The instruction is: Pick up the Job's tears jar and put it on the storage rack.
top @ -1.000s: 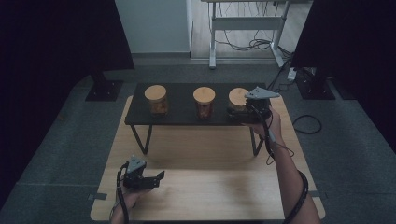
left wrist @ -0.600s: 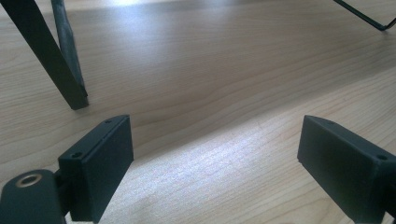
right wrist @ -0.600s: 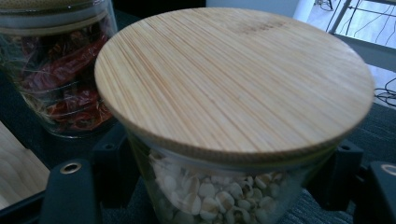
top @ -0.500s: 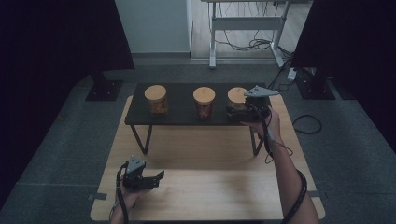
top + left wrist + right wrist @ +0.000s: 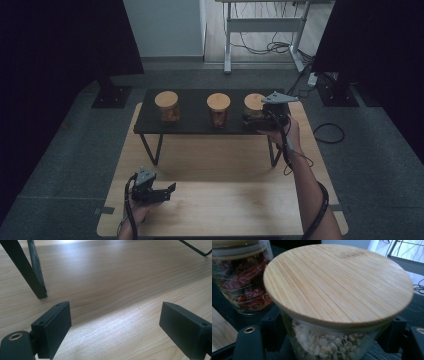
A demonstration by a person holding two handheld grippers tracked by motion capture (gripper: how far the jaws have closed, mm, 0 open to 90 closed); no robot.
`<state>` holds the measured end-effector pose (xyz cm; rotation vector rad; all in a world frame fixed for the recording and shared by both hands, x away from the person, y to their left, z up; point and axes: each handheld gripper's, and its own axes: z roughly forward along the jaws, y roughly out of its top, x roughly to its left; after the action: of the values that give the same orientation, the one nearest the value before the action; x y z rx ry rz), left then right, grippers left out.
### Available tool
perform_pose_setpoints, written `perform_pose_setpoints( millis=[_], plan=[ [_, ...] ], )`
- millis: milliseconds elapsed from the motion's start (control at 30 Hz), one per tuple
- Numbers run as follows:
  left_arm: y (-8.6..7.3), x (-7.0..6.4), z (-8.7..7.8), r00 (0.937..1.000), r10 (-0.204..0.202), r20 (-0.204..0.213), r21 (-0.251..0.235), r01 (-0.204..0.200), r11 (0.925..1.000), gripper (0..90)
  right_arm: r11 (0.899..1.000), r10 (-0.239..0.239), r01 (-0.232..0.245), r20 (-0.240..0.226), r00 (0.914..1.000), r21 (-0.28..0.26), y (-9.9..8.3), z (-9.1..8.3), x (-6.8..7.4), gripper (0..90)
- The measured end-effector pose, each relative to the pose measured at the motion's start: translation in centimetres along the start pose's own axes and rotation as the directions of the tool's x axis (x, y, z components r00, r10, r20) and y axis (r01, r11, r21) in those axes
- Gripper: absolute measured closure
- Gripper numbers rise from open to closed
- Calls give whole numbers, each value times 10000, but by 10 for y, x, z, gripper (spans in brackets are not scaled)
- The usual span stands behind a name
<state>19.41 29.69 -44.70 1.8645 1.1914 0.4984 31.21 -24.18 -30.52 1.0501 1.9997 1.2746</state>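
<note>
Three glass jars with bamboo lids stand in a row on the low black shelf (image 5: 200,122) that sits on the wooden desk (image 5: 225,200): the left jar (image 5: 167,106), the middle jar (image 5: 218,109) holding red dried chillies, and the right jar (image 5: 254,107) filled with pale kernels. Two tools are in use. The right tool (image 5: 251,118) reaches the right jar at the shelf's right end, one jaw on either side of the glass body just under the lid; whether the jaws press the glass I cannot tell. The left tool (image 5: 170,189) rests low over the desk's near left part, jaws spread wide, nothing between them. Against the frames of a second and half a second ago, both tools and all three jars sit as they did.
</note>
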Motion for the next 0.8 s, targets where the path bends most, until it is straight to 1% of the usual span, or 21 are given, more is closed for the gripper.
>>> perform_pose_setpoints(
  millis=[167, 300, 467, 800],
  plan=[
    [0, 0, 0, 10000, 27, 2, 0, -27, 10000, 101, 10000, 11, -11, 66, 10000, 42, 2, 1, 4, 192],
    [0, 0, -1, 10000, 9, -10, -12, -9, 10000, 101, 10000, 67, -68, 37, 10000, 19, 1, 1, 3, 183],
    [1, 0, -1, 10000, 44, 16, -3, -44, 10000, 101, 10000, -18, 18, 98, 10000, 48, 1, 0, 8, 123],
    [1, -1, 0, 10000, 64, 29, 18, -64, 10000, 101, 9999, 103, -102, 135, 9999, -53, -1, -3, 10, 99]
  ],
)
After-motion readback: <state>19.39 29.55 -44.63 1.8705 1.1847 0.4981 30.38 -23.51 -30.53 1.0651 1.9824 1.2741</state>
